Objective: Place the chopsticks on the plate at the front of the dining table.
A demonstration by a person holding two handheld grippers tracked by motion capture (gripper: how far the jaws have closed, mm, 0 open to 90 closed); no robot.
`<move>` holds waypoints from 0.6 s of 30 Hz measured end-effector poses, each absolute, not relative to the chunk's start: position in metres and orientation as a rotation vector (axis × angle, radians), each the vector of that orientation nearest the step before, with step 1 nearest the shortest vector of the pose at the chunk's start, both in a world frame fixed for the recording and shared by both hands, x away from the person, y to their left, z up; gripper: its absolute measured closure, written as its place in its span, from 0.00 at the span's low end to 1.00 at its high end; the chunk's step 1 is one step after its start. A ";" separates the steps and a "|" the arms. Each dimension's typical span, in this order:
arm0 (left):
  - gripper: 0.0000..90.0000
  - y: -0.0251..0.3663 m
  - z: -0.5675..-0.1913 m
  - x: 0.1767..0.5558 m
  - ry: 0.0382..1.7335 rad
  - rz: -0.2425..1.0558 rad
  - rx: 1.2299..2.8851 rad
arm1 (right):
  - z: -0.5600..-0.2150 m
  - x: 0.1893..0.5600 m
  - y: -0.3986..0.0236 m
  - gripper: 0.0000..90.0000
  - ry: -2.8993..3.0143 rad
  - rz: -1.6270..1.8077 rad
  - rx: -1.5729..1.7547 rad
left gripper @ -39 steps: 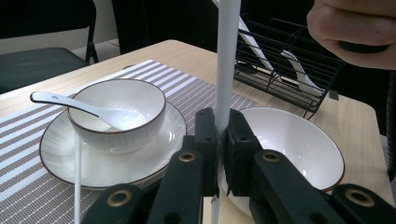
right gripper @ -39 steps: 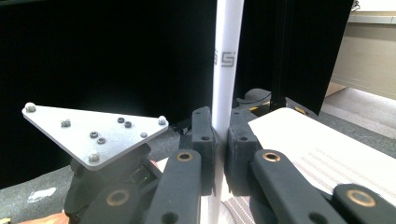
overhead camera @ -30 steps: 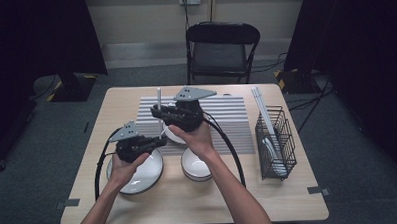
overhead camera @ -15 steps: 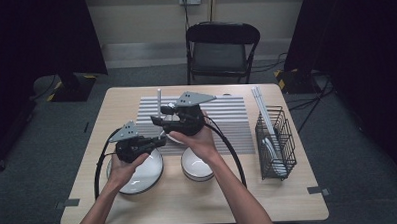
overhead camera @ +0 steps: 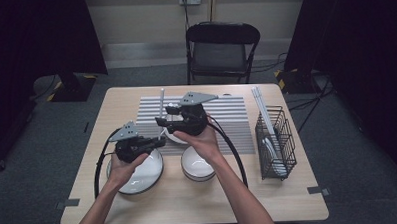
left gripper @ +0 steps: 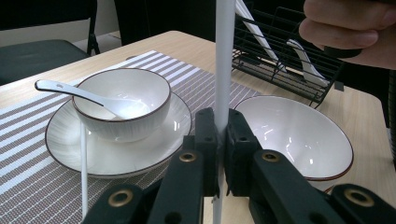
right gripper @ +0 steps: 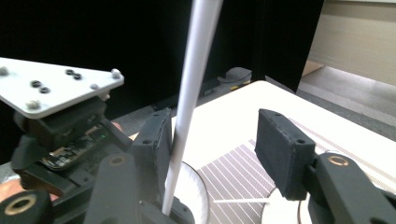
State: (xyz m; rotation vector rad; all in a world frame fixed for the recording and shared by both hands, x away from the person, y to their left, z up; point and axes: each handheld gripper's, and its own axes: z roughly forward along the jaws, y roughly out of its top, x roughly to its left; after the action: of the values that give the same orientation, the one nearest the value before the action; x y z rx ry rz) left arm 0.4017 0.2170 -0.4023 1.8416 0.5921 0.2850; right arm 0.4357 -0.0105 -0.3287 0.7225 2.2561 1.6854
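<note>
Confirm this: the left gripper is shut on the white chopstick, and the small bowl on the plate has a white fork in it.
Not a fork: the left gripper view shows a white spoon resting in the small bowl on the plate. The rest holds: the left gripper is shut on the white chopstick.

A black wire rack (overhead camera: 276, 142) holding white utensils stands near the right edge of the pale wooden bench (overhead camera: 199, 199). A grey striped placemat (overhead camera: 231, 116) lies at the far middle. A black folding chair (overhead camera: 221, 46) stands beyond the far edge.
</note>
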 end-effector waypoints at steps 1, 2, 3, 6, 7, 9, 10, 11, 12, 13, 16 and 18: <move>0.95 0.217 -0.402 0.402 0.592 0.284 1.842 | -0.329 0.436 -0.011 0.51 2.255 1.679 0.733; 0.95 0.217 -0.403 0.401 0.597 0.282 1.835 | -0.330 0.437 -0.012 0.51 2.250 1.679 0.739; 0.95 0.217 -0.403 0.401 0.598 0.281 1.835 | -0.330 0.438 -0.013 0.51 2.247 1.678 0.748; 0.95 0.217 -0.403 0.402 0.600 0.280 1.831 | -0.332 0.439 -0.014 0.49 2.238 1.674 0.757; 0.95 0.218 -0.403 0.402 0.600 0.282 1.832 | -0.333 0.438 -0.014 0.48 2.225 1.663 0.762; 0.95 0.218 -0.402 0.401 0.599 0.287 1.834 | -0.333 0.437 -0.015 0.48 2.197 1.648 0.769; 0.95 0.218 -0.402 0.401 0.602 0.283 1.832 | -0.334 0.437 -0.015 0.48 2.194 1.650 0.774; 0.95 0.218 -0.402 0.401 0.599 0.287 1.837 | -0.334 0.438 -0.016 0.48 2.192 1.650 0.776; 0.95 0.218 -0.402 0.401 0.598 0.288 1.841 | -0.334 0.438 -0.016 0.48 2.191 1.645 0.776; 0.96 0.218 -0.402 0.401 0.598 0.293 1.844 | -0.335 0.438 -0.017 0.48 2.190 1.645 0.780; 0.96 0.217 -0.402 0.401 0.596 0.285 1.844 | -0.336 0.439 -0.019 0.48 2.187 1.638 0.787; 0.96 0.218 -0.402 0.401 0.598 0.288 1.839 | -0.336 0.439 -0.020 0.48 2.184 1.641 0.793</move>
State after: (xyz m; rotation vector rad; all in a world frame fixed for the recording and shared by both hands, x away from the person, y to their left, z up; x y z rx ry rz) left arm 0.4008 0.2175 -0.4020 1.8392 0.5979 0.2877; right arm 0.4392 -0.0204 -0.3362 0.7926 2.1839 1.6408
